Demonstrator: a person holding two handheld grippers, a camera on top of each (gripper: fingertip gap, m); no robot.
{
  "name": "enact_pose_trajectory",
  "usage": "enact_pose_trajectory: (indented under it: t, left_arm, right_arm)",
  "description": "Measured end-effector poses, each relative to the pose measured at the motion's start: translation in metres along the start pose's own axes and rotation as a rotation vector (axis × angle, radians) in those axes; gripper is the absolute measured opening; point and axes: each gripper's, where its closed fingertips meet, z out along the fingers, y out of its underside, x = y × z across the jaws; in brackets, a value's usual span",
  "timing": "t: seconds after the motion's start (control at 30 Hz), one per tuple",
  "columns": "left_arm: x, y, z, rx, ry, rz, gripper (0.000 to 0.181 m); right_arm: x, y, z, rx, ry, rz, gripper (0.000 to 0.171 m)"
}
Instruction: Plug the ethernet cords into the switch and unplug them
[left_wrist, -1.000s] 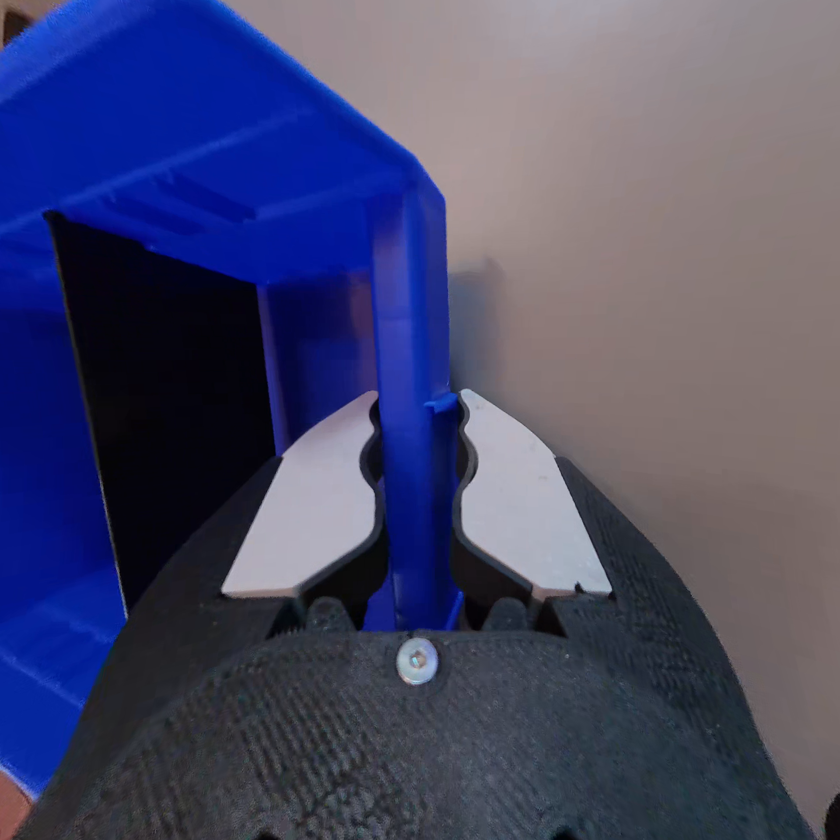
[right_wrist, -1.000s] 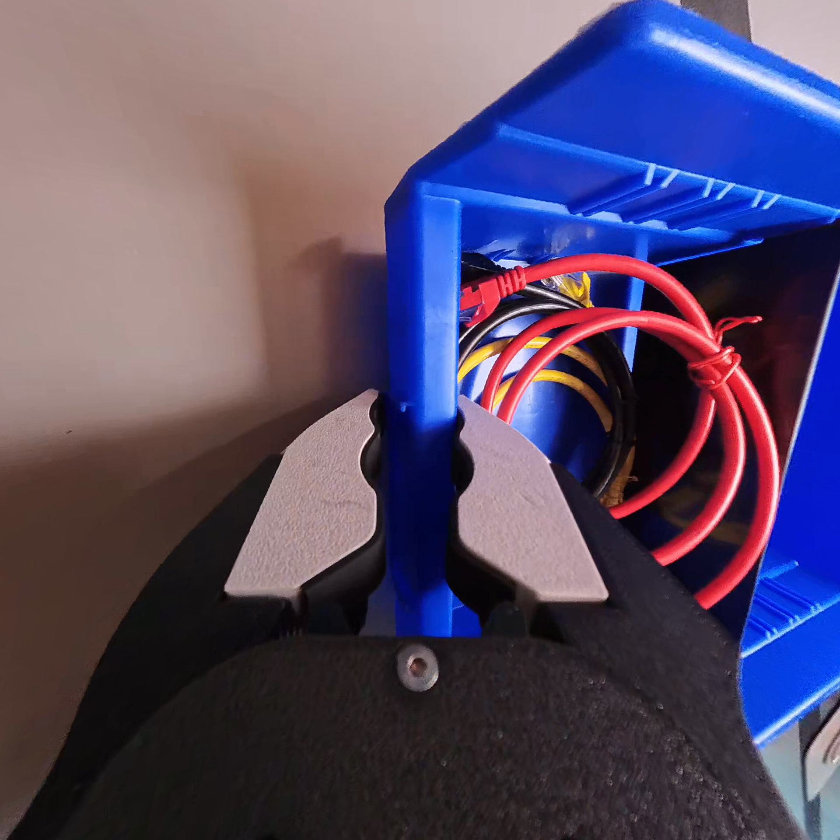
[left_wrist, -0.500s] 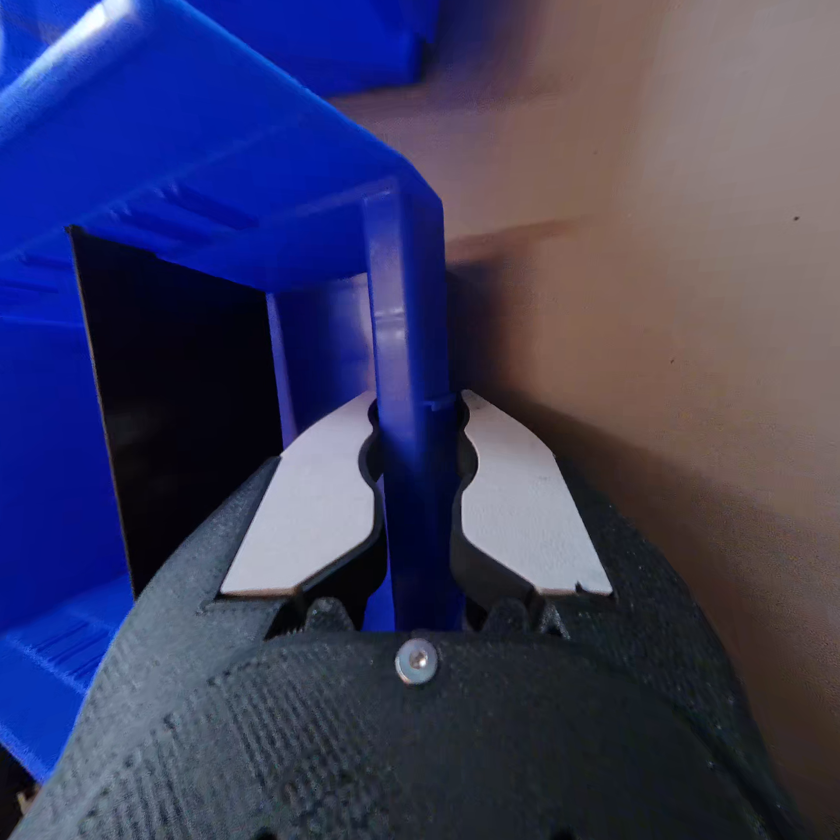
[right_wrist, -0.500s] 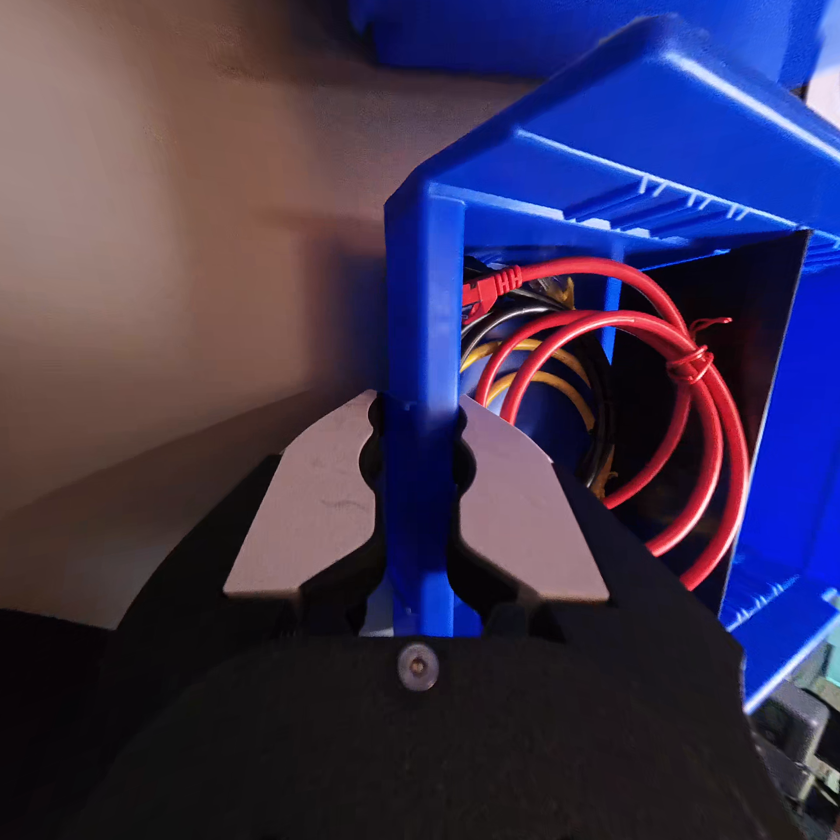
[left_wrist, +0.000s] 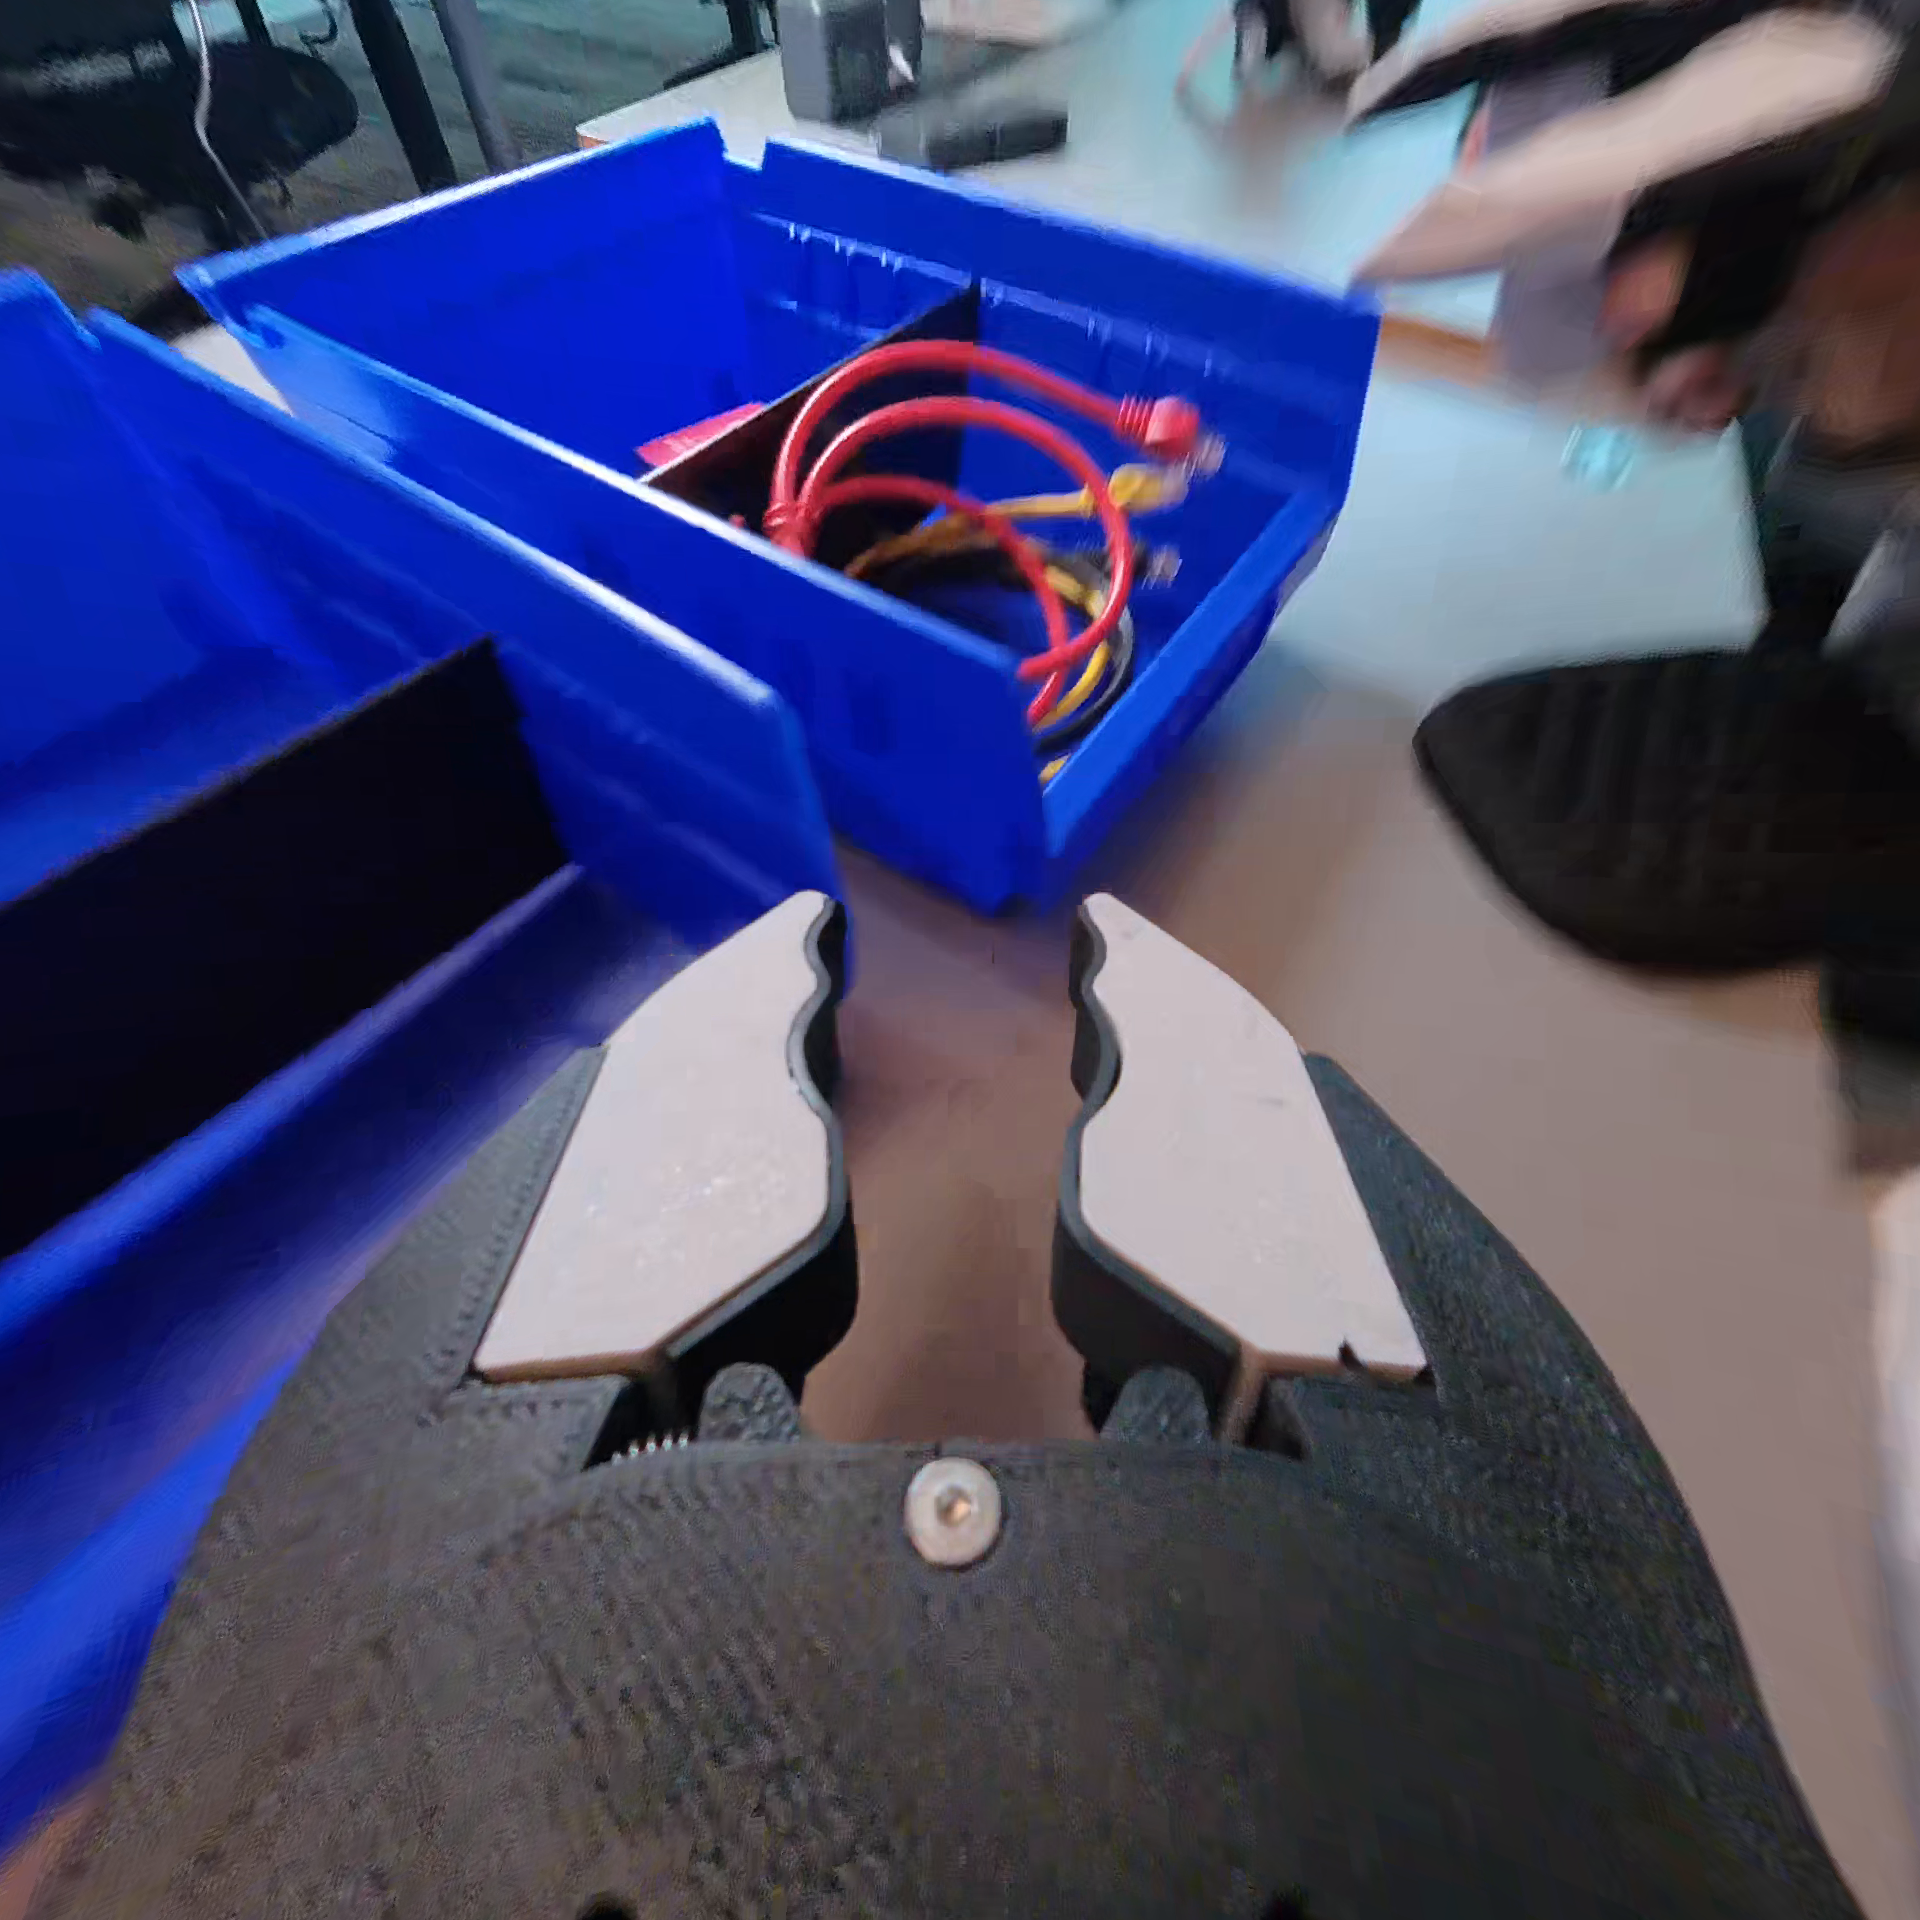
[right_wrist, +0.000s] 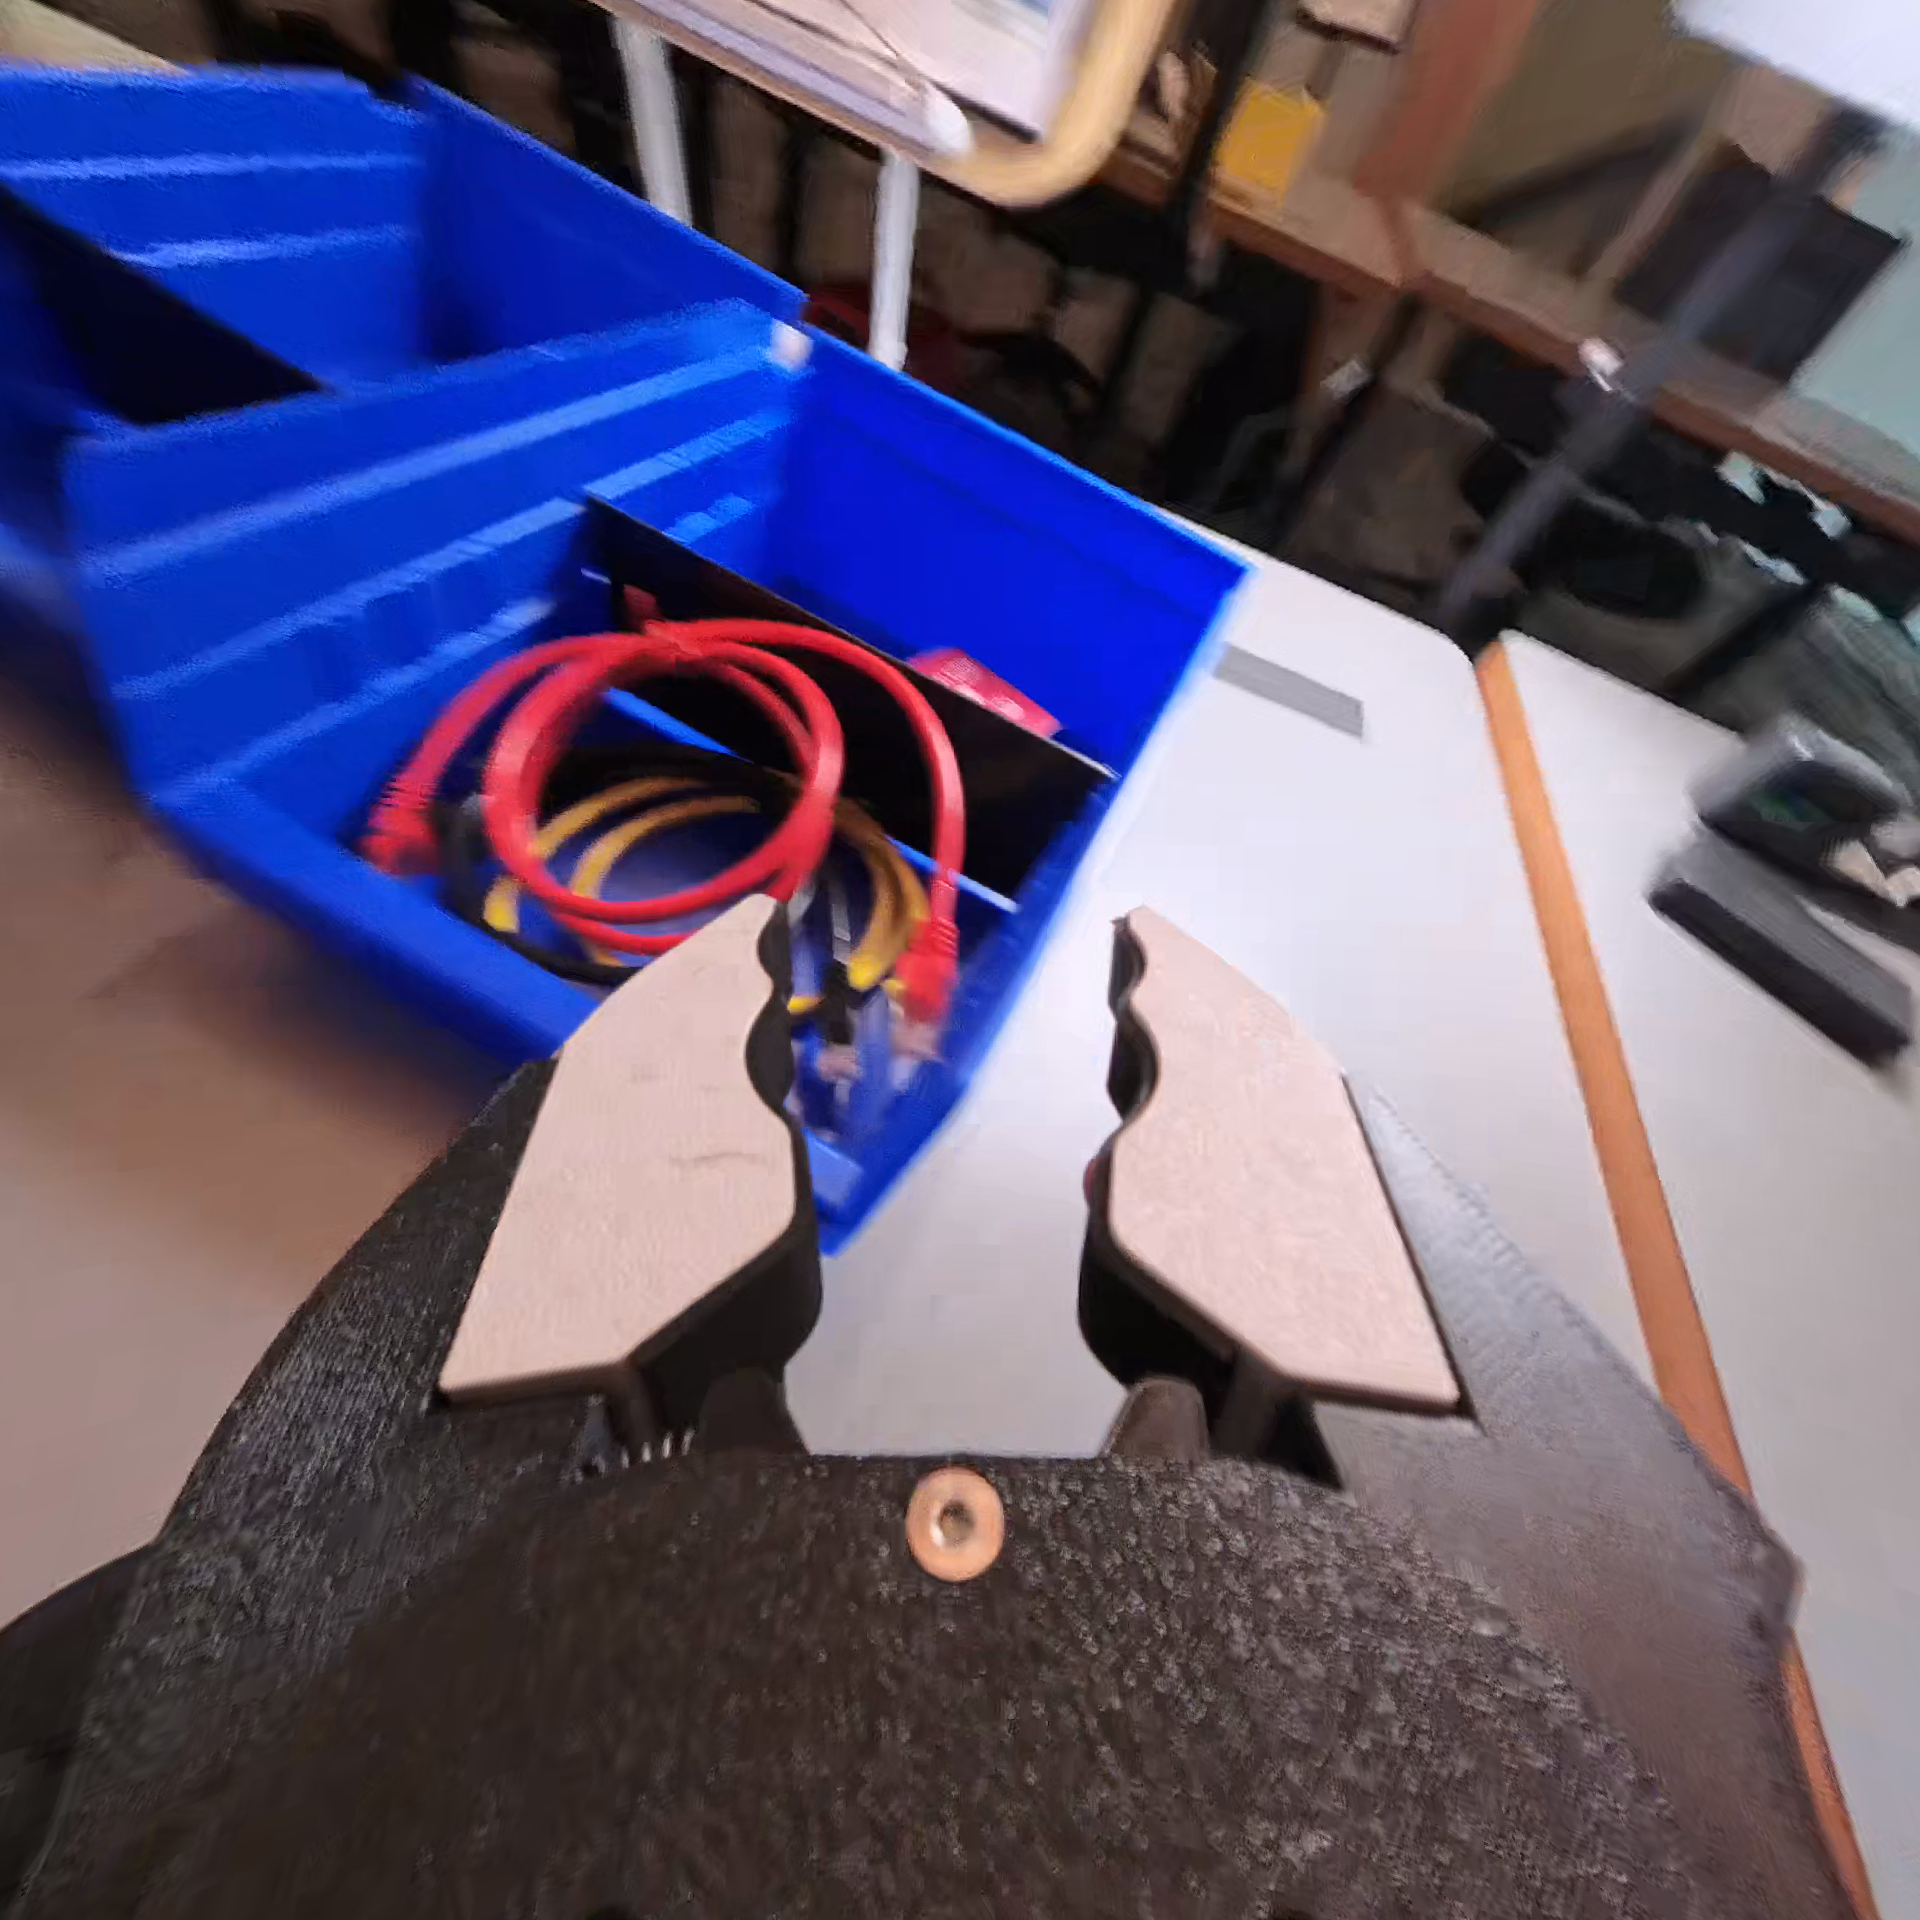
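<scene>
A blue bin (right_wrist: 987, 582) stands on the table and holds coiled red ethernet cords (right_wrist: 675, 769) and yellow ones (right_wrist: 623, 831), with a black cable under them. My right gripper (right_wrist: 945, 925) is open and empty, just in front of the bin's near corner. In the left wrist view the same bin (left_wrist: 914, 727) lies ahead, with the red cords (left_wrist: 935, 416) and a yellow plug (left_wrist: 1132, 483) showing. My left gripper (left_wrist: 951, 914) is open and empty over bare table. I see no switch clearly.
A second blue bin (left_wrist: 644, 686) with a black divider (left_wrist: 260, 883) sits to the left of my left gripper, and also shows in the right wrist view (right_wrist: 260, 260). The right gripper's blurred black body (left_wrist: 1662, 810) is on the right. Dark devices (right_wrist: 1797, 810) lie beyond a wooden strip (right_wrist: 1590, 1039).
Both grippers were shut on the end walls of the blue bin. Now both have let go, opened and drawn back. The bin rests on the table.
</scene>
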Motion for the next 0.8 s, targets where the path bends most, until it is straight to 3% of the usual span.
enact_pose_trajectory:
  t: [0.13, 0.3, 0.4, 0.5, 0.8]
  left_arm:
    - [0.008, -0.012, 0.045, 0.114, -0.035, -0.291, 0.04]
    - [-0.003, -0.016, 0.07, 0.121, -0.203, -0.202, 0.033]
    - [-0.01, -0.017, 0.076, 0.141, -0.279, -0.169, 0.035]
    - [-0.014, -0.018, 0.082, 0.159, -0.329, -0.18, 0.036]
    - [-0.008, -0.035, 0.085, 0.144, -0.346, -0.157, 0.028]
  right_arm:
    - [0.012, 0.029, 0.026, -0.066, 0.025, 0.142, 0.055]
    - [0.006, 0.041, 0.044, -0.035, 0.072, 0.206, 0.024]
    - [0.006, 0.041, 0.044, -0.028, 0.093, 0.226, 0.024]
    - [0.013, 0.042, 0.045, -0.014, 0.118, 0.241, 0.013]
    - [0.03, 0.039, 0.041, -0.038, 0.167, 0.229, 0.006]
